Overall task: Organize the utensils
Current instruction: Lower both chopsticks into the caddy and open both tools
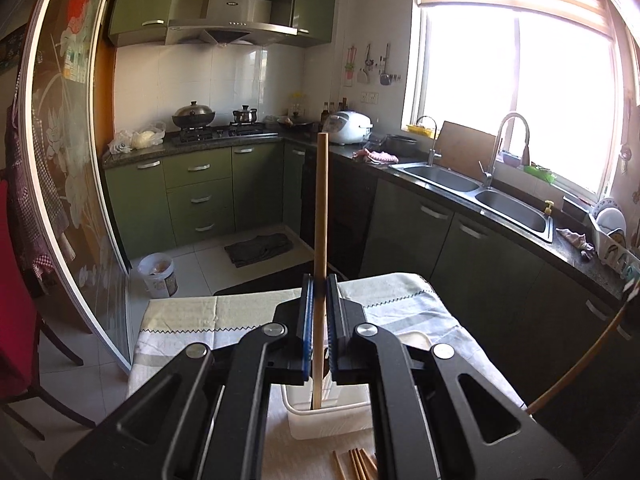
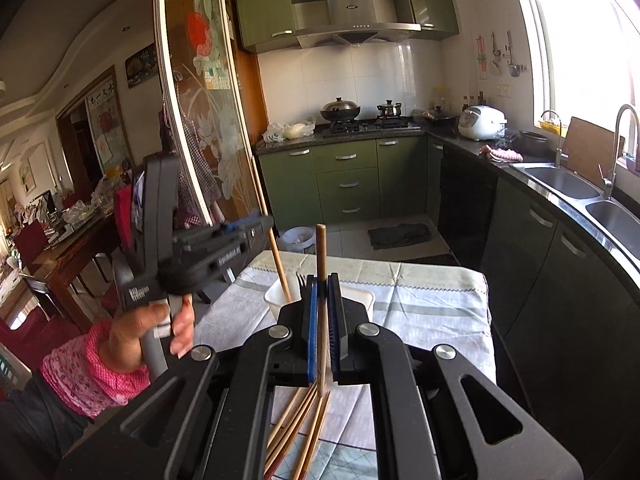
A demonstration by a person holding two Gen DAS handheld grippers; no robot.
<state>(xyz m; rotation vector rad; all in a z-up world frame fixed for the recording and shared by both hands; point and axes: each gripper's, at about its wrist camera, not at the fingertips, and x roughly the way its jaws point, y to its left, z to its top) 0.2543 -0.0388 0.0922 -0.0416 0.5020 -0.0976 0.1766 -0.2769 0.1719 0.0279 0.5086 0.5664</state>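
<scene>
Chopsticks of light wood: one stands upright (image 1: 320, 264) clamped between the blue pads of the left gripper (image 1: 320, 300), its lower tip inside the white rectangular plastic bin (image 1: 328, 420) below. The right gripper (image 2: 322, 304) is likewise closed on a second upright chopstick (image 2: 321, 280).

Only the right wrist view shows the left gripper from the side (image 2: 240, 226), gripped by a hand (image 2: 160, 328) in a pink patterned sleeve (image 2: 88, 368), plus forks (image 2: 302, 282) in the bin and loose chopsticks (image 2: 296, 432) on the cloth beneath the right gripper.

Beneath lies a pale patchwork tablecloth (image 1: 192, 320). Beyond: green kitchen cabinets (image 1: 200, 196), a steel double sink (image 1: 480, 192), and a bright window (image 1: 520, 92).
</scene>
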